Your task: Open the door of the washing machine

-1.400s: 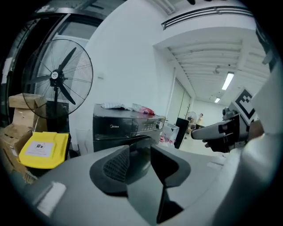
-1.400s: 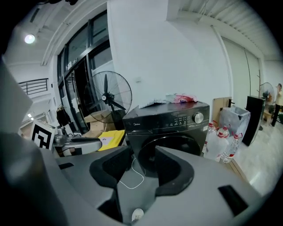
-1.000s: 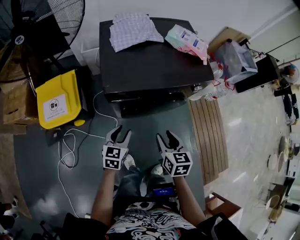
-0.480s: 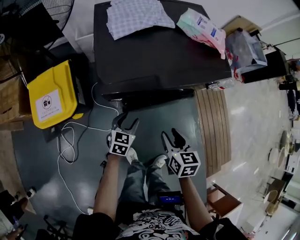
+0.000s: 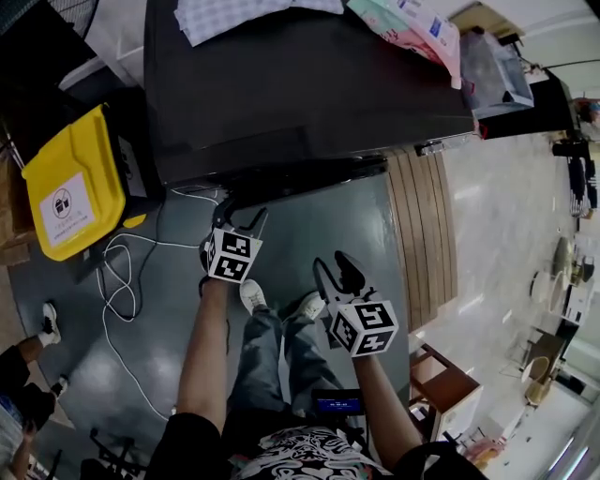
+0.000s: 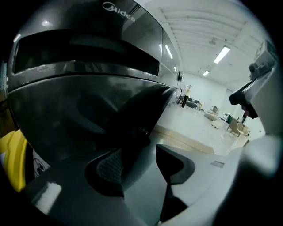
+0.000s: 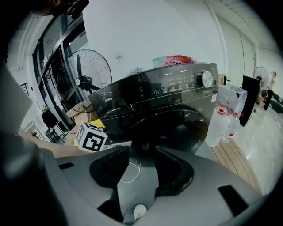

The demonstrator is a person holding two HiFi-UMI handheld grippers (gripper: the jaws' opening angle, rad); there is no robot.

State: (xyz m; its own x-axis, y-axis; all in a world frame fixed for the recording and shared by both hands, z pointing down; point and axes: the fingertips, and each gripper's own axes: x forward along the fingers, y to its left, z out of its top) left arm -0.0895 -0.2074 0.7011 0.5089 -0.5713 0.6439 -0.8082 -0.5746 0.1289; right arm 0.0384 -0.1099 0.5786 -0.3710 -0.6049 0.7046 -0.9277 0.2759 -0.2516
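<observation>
Landmark: washing machine, dark, front-loading. Its round glossy door is shut on the front face, untouched

Left of the machine: yellow bin, just beside its side. White cable, loose on the floor before its left front corner

On top of the machine: checked cloth, then pink-and-green packet

Right of the machine: wooden slats on the floor. Clear bag of bottles beside the front corner

Hazards, as judged:
- The door front is smooth and curved, so a claw closing on the rim rather than a proper catch or recess would likely slide off
- The handle is hard to pick out against the dark front, so the closing point may be misjudged
- A door swinging out could strike the right claw or the person's legs, both directly in front of the machine
- The cable lies near the person's feet

Left claw: forearm stretched forward, pitched downward, tips close against the machine's front. Its jaws have just been opening and stand wide, nothing pressed between them, with the door edge just ahead

Right claw: elbow bent, held back from the machine, angled down toward the door. Jaws wide, only floor between them
</observation>
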